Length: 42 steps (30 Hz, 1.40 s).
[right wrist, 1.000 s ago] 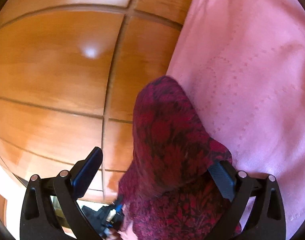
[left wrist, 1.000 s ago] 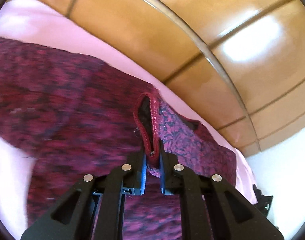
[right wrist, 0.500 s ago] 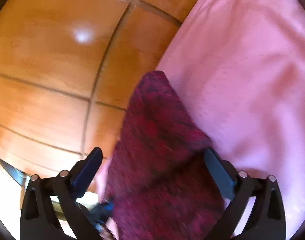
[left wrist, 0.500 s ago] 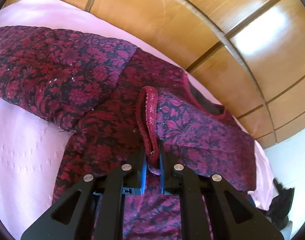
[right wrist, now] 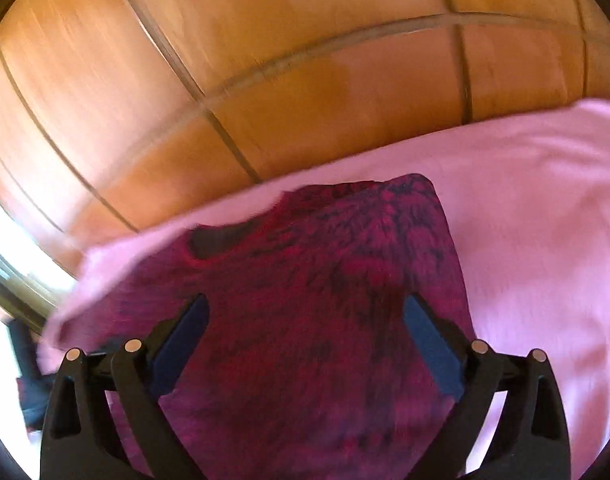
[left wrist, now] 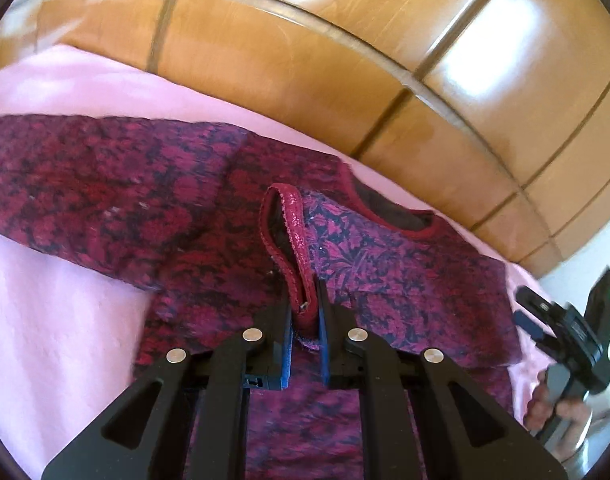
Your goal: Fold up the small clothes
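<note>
While my left gripper [left wrist: 305, 312], angled down, pinches the red-trimmed sleeve cuff [left wrist: 293, 248] of the maroon patterned top [left wrist: 405, 272] lying on the pink sheet [left wrist: 45, 320], my right gripper [right wrist: 305, 340] hovers spread above it, jaws closing, nothing gripped.

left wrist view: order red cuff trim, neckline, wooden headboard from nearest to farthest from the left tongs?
1. Red cuff trim: pinched in the left tongs.
2. Neckline: up and right, on the garment.
3. Wooden headboard: behind the pink sheet, farthest.
</note>
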Motion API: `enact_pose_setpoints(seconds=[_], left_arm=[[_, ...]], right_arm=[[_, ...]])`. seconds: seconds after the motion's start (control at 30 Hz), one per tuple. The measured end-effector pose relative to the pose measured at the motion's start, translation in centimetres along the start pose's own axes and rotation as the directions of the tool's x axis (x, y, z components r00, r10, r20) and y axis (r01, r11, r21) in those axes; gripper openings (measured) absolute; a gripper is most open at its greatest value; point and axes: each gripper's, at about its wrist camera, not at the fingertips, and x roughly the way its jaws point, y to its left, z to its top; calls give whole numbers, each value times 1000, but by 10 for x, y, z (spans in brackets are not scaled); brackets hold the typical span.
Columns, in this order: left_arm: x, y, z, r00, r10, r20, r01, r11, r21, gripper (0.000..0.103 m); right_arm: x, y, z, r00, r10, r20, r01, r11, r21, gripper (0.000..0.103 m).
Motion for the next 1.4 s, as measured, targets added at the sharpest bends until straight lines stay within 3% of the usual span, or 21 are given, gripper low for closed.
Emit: enact_pose_setpoints(seconds=[0.1, 0.23, 0.33, 0.4, 0.47, 0.6, 0.63, 0.73, 0.83, 0.93, 1.03, 1.1, 1.17, 1.27, 1.4], left_arm=[[12, 15, -1, 999, 36, -28, -37, 998, -46, 9], [26, 16, -7, 998, 57, -21, -57, 998, -18, 10], [26, 22, -3, 999, 25, -22, -27, 997, -75, 13], [21, 24, -2, 1000, 13, -17, -14, 996, -86, 20], [7, 26, -3, 999, 37, 11, -36, 997, -73, 36], [-27, 48, -8, 997, 42, 59, -35, 993, -115, 42], [-38, 59, -11, 995, 59, 74, -49, 990, -135, 51], [-60, 95, -15, 993, 80, 83, -60, 975, -215, 55], [-84, 145, -19, 991, 97, 89, -60, 936, -347, 55], [-109, 199, -22, 984, 120, 133, -42, 877, -479, 55], [-137, 257, -22, 966, 156, 207, 5, 788, -616, 55], [-147, 282, -18, 959, 175, 222, 17, 749, -662, 55], [-156, 309, -13, 951, 196, 241, 35, 702, -712, 55], [-158, 330, 0, 947, 187, 260, 72, 669, -740, 55], [-152, 352, 20, 943, 207, 262, 71, 641, -764, 55]], right_arm=[[29, -5, -1, 996, -87, -24, 86, 996, -29, 95], [47, -7, -12, 985, -169, 26, 170, 981, -90, 96], [50, -1, -16, 973, -226, 45, 230, 966, -118, 96], [49, -2, -16, 970, -237, 46, 241, 962, -126, 97], [47, -1, -16, 968, -247, 51, 252, 958, -134, 98], [33, 12, -18, 961, -265, 75, 274, 949, -154, 100], [27, 17, -22, 964, -251, 85, 262, 953, -153, 100], [4, 30, -39, 972, -206, 117, 224, 959, -175, 101], [-6, 44, -63, 982, -159, 102, 178, 959, -220, 101], [-10, 60, -90, 981, -165, 103, 189, 934, -303, 101], [2, 76, -108, 979, -187, 79, 203, 903, -379, 101], [17, 80, -115, 977, -214, 25, 205, 888, -411, 101], [21, 78, -117, 979, -206, 3, 190, 899, -395, 101], [23, 66, -113, 988, -151, -34, 131, 932, -337, 101], [24, 65, -113, 988, -156, -24, 138, 929, -344, 101]])
